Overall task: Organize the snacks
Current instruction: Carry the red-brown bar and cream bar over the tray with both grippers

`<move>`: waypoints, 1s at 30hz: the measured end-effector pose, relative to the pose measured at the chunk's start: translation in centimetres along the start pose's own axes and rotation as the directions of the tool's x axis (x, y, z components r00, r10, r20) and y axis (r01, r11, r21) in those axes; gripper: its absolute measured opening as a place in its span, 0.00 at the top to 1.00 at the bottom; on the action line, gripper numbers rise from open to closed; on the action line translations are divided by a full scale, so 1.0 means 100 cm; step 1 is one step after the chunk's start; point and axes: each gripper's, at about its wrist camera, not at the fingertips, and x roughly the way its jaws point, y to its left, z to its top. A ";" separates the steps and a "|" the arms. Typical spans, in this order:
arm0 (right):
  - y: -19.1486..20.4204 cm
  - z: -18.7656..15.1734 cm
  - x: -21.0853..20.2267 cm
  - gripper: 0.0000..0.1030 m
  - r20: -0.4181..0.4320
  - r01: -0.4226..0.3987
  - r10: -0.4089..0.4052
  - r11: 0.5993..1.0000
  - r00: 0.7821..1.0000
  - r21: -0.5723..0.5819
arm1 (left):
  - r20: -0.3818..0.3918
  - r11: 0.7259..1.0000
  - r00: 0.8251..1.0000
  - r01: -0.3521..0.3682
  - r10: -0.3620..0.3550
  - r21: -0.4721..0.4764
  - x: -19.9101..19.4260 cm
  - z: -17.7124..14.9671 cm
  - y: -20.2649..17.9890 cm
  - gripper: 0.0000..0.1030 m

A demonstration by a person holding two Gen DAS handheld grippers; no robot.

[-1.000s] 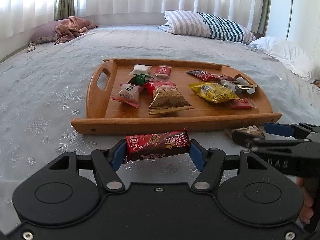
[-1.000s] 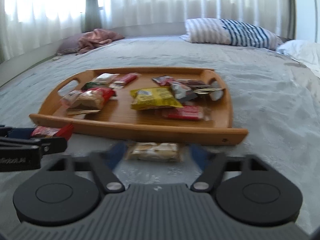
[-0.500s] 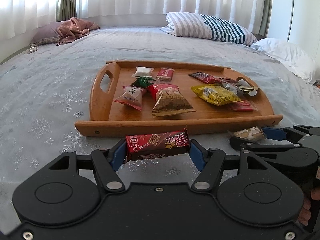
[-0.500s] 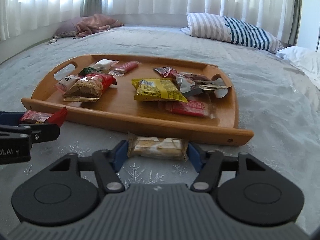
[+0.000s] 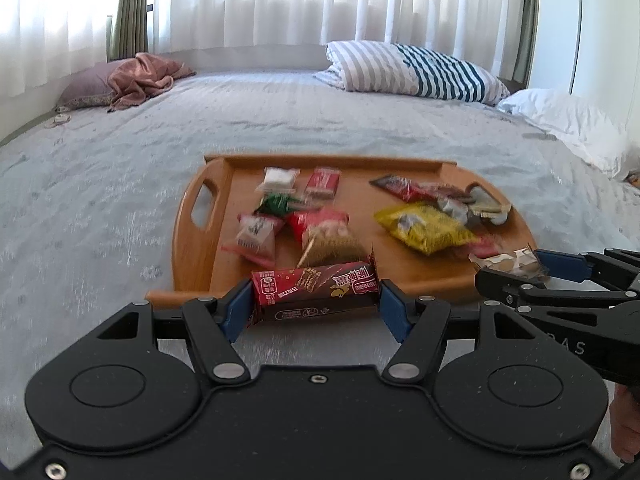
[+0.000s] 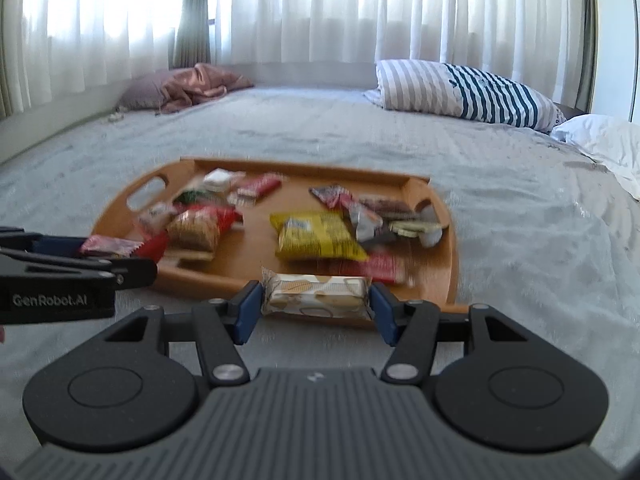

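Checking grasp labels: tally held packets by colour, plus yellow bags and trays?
red packet, left tongs: 1
beige packet, right tongs, which just closed further on it: 1
yellow bag: 1
wooden tray: 1
Total: 4

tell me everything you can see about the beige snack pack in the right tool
The beige snack pack is a small oblong packet in glossy, crinkly film, cream with tan shapes printed on it and crimped ends. It lies level, crosswise between the right tool's blue pads, which press on both ends. It hangs in front of the wooden tray's near rim, touching nothing else.
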 end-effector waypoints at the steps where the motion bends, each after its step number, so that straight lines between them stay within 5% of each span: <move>1: -0.001 0.003 0.001 0.41 0.003 0.003 -0.003 1.000 1.000 0.003 | 0.007 1.000 1.000 0.000 0.000 -0.002 0.001 0.004 0.000 0.37; 14: -0.023 0.037 0.041 0.41 -0.010 0.001 0.000 0.998 1.000 0.069 | 0.044 1.000 0.999 0.006 -0.005 -0.024 0.042 0.054 0.003 0.37; 30: -0.015 0.059 0.116 0.40 -0.054 -0.042 0.046 0.996 0.997 0.079 | -0.026 0.996 0.997 -0.070 0.069 -0.057 0.127 0.079 0.027 0.37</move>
